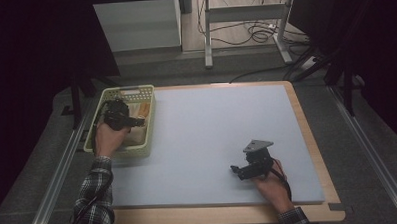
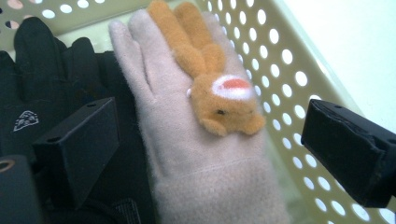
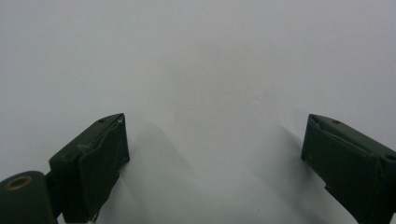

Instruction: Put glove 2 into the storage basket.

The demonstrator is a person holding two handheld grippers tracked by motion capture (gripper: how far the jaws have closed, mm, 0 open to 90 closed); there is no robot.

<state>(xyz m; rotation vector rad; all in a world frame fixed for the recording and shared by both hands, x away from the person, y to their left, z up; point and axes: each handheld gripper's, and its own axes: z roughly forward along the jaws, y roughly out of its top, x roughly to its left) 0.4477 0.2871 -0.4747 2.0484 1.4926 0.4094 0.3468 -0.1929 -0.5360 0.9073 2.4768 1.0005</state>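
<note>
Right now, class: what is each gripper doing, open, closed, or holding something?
Left gripper: open above the beige glove in the basket, holding nothing.
Right gripper: open over the grey mat, holding nothing.

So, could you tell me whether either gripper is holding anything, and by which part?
Nothing is held: the left gripper stands open over the beige glove, the right gripper open above the mat.

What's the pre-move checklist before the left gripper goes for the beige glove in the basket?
1. Left gripper jaws open: ok.
2. Beige glove between the jaws, not pinched: ok.
3. Orange plush animal lies on the glove and may lift with it: not ok.
4. Black glove beside it, under one jaw, could snag: not ok.
5. Basket wall close to the other jaw: cannot tell clearance.
6. Right gripper open, apart on the mat: ok.
</note>
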